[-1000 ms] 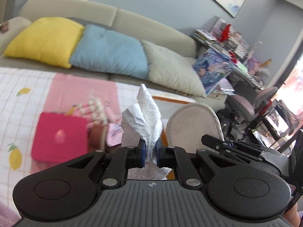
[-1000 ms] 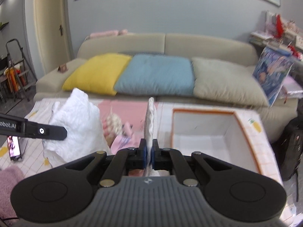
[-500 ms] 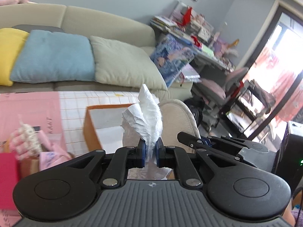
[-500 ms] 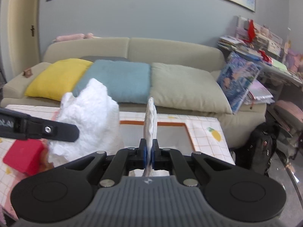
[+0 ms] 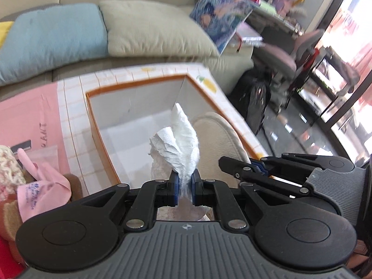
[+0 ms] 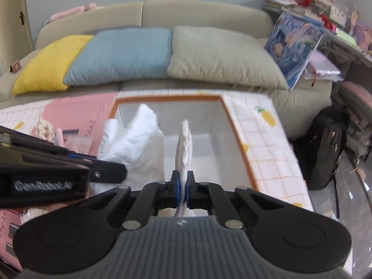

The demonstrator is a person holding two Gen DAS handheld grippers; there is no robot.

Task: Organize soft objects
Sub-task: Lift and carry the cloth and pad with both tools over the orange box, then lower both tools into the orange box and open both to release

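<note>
1. At the far left of the left wrist view, a pink cloth with blue writing lies on the pink mat, beside a cream knitted item.
2. Next comes the box, orange-rimmed and white inside, standing open on the lemon-print tablecloth.
3. The left gripper is clamped on a bunched white cloth, which stands up between its blue pads over the box's near edge.
4. To its right, the right gripper reaches in, closed on the rim of a beige fabric piece.
5. From the right wrist view, that fabric is pinched edge-on between the pads of the right gripper, above the box.
6. Behind everything, a sofa carries yellow, blue and grey cushions.
</note>
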